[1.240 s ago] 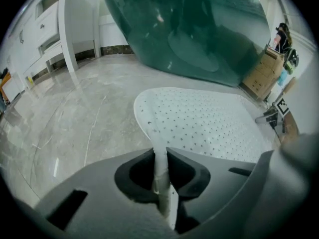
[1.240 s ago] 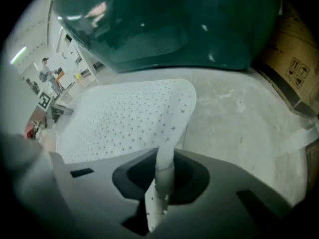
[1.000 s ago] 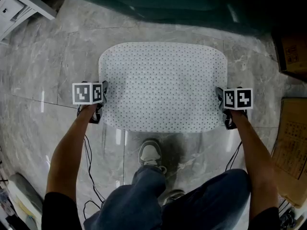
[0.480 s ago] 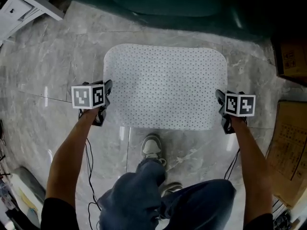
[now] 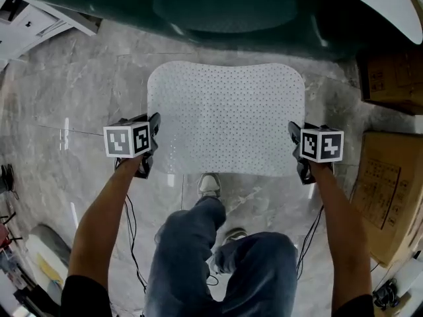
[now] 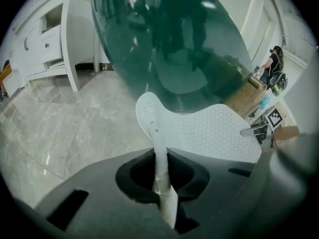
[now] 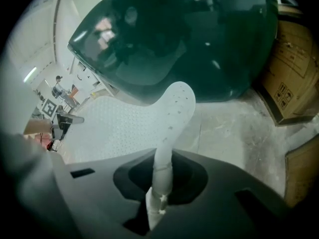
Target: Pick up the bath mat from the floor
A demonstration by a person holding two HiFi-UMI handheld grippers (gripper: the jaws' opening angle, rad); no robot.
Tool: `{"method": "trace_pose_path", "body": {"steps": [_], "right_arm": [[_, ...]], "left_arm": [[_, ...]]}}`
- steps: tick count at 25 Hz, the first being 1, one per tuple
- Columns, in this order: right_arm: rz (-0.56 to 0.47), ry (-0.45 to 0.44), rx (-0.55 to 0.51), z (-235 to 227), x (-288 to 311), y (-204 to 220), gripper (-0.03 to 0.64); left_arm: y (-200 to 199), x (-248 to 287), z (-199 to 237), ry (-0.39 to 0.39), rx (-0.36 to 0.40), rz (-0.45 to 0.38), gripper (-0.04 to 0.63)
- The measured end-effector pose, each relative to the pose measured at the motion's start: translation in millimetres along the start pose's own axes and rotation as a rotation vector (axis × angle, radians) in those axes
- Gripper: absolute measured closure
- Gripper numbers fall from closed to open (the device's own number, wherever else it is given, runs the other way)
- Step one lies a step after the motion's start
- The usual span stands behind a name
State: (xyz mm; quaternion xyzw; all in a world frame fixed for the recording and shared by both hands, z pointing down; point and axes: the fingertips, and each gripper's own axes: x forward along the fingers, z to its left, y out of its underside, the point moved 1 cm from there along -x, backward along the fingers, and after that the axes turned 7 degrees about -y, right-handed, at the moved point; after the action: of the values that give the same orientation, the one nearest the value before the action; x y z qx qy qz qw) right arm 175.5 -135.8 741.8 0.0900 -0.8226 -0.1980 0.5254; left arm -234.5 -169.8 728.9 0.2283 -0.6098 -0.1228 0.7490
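Note:
A white perforated bath mat [image 5: 225, 117] hangs stretched flat between my two grippers, lifted off the grey marble floor [image 5: 73, 104]. My left gripper [image 5: 151, 147] is shut on the mat's left edge, and the pinched edge [image 6: 160, 173] runs up between its jaws in the left gripper view. My right gripper [image 5: 295, 152] is shut on the mat's right edge, with that edge [image 7: 163, 168] clamped between its jaws in the right gripper view. The mat's far corners curl upward in both gripper views.
A dark green tub [image 5: 225, 5] stands just beyond the mat. Cardboard boxes [image 5: 390, 177] line the right side. White cabinet furniture [image 5: 33, 12] stands at the far left. The person's legs and shoes [image 5: 210, 187] are below the mat's near edge.
The mat has risen off the floor with both grippers, and its near edge now covers part of the shoe. The view has shifted toward the tub as the person straightens.

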Motion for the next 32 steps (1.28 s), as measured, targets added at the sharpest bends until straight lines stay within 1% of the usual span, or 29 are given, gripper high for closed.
{"method": "trace_pose_path", "body": {"steps": [6, 11, 17, 24, 28, 32], "right_arm": [[-0.022, -0.006, -0.009, 36, -77, -31, 0.588], [-0.045, -0.011, -0.030, 67, -143, -62, 0.588], [-0.073, -0.014, -0.040, 104, -222, -94, 0.588], [-0.157, -0.011, -0.054, 141, -309, -140, 0.588], [-0.190, -0.009, -0.097, 162, -354, -167, 0.588], [-0.251, 0.007, -0.102, 172, -397, -197, 0.588]], "left_arm": [[-40, -84, -17, -0.003, -0.013, -0.021, 0.566], [-73, -155, -38, -0.003, 0.001, -0.048, 0.566], [-111, -240, -50, -0.014, -0.017, -0.077, 0.566], [-164, -327, -66, -0.016, 0.002, -0.138, 0.565], [-194, -372, -76, -0.003, 0.004, -0.173, 0.566], [-233, -411, -88, 0.003, 0.023, -0.226, 0.565]]}}
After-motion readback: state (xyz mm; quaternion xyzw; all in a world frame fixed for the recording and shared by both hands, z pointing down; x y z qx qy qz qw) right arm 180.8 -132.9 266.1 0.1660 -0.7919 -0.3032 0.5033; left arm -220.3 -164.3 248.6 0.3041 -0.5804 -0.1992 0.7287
